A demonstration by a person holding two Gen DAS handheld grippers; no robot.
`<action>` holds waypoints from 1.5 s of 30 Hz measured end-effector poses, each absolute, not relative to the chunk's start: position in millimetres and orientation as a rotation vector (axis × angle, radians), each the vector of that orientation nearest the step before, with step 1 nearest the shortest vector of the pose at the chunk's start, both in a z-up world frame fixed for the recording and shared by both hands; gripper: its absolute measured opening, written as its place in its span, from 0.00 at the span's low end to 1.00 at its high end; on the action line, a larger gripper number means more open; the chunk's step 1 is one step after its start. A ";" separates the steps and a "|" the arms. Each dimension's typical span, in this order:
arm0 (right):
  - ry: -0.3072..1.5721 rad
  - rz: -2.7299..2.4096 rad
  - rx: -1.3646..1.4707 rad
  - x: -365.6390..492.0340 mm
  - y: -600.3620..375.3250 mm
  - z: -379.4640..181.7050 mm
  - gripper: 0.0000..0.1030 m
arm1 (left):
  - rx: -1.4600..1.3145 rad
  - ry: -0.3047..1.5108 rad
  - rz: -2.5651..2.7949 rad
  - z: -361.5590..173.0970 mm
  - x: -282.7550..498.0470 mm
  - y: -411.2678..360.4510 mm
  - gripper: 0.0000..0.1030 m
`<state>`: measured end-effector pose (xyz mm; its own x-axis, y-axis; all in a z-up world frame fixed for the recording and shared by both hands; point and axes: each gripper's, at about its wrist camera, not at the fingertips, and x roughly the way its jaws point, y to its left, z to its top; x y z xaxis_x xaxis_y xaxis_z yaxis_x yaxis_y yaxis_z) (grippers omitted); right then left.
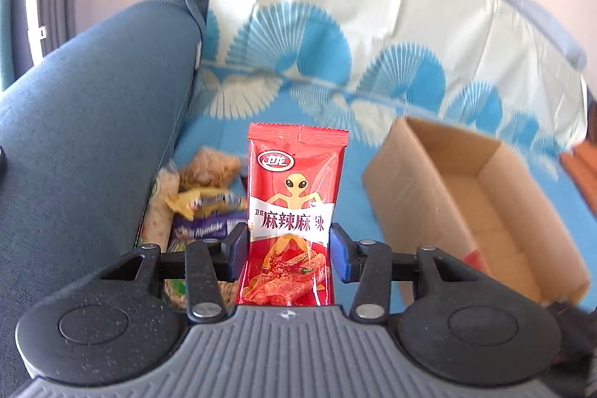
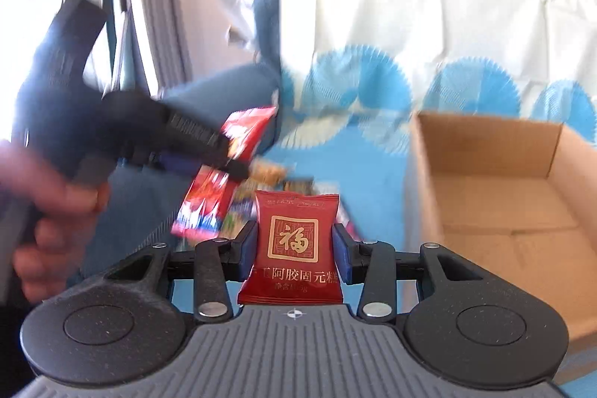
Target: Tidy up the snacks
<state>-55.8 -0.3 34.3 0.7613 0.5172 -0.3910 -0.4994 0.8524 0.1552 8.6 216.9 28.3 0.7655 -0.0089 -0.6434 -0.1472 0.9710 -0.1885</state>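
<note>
My left gripper (image 1: 287,241) is shut on a tall red spicy-strip packet (image 1: 296,174), held upright between the blue pads above the blue mat. My right gripper (image 2: 296,245) is shut on a small dark red packet (image 2: 296,211) with a gold square character, also upright. In the right wrist view the left gripper (image 2: 231,161) shows blurred at the left with the red spicy-strip packet (image 2: 209,200) in it and a hand (image 2: 48,196) on its handle. A pile of loose snacks (image 1: 201,204) lies below, beside the sofa arm. An open cardboard box (image 1: 403,181) stands at the right.
The cardboard box (image 2: 485,144) holds almost nothing; only a small red item shows in it in the left wrist view. A blue sofa arm (image 1: 93,118) rises on the left. The blue fan-patterned mat (image 1: 335,69) covers the seat and back. Curtains hang at the far left.
</note>
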 end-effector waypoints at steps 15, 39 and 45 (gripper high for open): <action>0.288 0.382 0.125 36.1 -118.6 75.3 0.42 | -0.279 0.656 0.097 45.9 28.0 189.7 0.49; 0.348 0.168 0.118 50.0 -200.1 67.2 0.42 | -0.065 0.409 -0.198 56.2 68.9 12.8 0.49; 0.356 0.132 0.098 50.5 -210.2 63.6 0.42 | -0.093 0.438 -0.251 50.2 71.9 5.0 0.49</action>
